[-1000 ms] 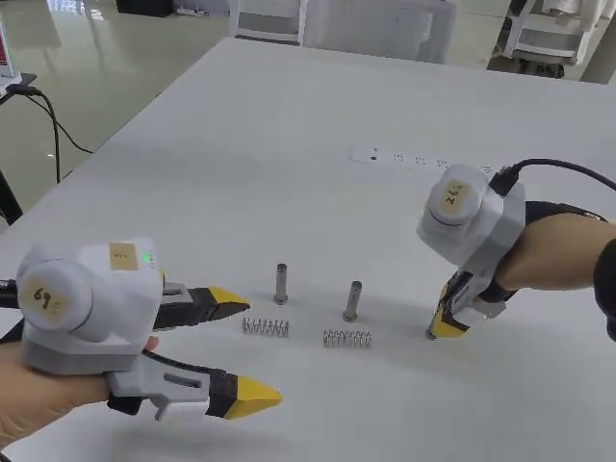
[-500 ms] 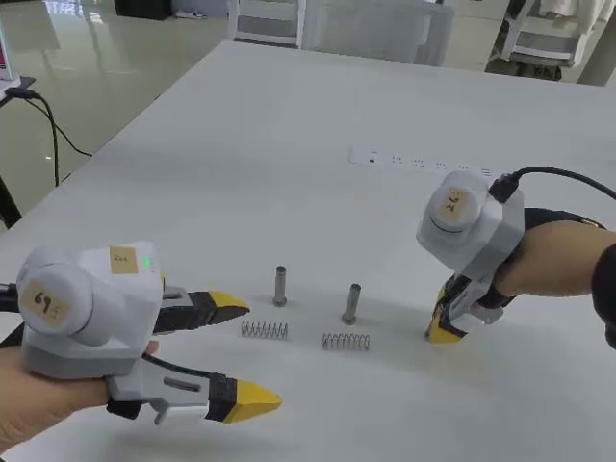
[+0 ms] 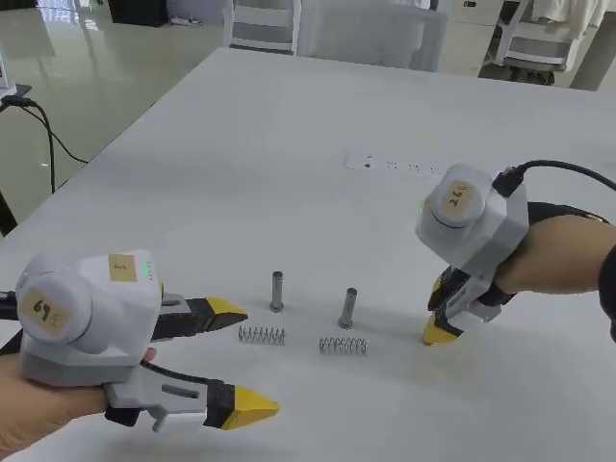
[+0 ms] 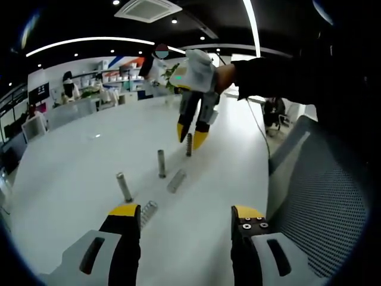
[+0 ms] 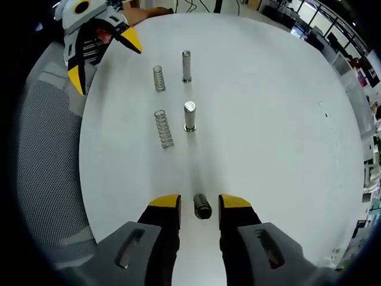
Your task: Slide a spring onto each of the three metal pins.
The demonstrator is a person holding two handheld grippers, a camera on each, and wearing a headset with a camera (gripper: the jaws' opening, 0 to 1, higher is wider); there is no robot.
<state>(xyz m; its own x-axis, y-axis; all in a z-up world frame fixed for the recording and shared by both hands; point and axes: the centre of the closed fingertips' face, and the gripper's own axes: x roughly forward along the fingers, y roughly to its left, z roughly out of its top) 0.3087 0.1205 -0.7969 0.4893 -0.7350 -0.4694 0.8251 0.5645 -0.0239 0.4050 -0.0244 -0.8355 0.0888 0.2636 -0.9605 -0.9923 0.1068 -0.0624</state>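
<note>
upright spring [image 5: 202,206]: long axis vertical on the table [image 3: 289,173], seen end-on in the right gripper view; we can't make out a pin inside.
right gripper [image 5: 200,202]: jaws a narrow gap apart, with the coil between the tips. There is a slim gap on each side and no grip that we can see.
left gripper [image 3: 241,358]: jaws spread wide, nothing held, aimed along the row.
near pin [image 5: 190,115], far pin [image 5: 186,66]: both bare, standing upright.
near spring [image 5: 164,128], far spring [image 5: 158,78]: lying flat, long axes along the pin row, each just beside its pin, apart from it.
writing: "69" on the left gripper's round cap, "26" on the right's (handwritten, we're less sure).
</note>
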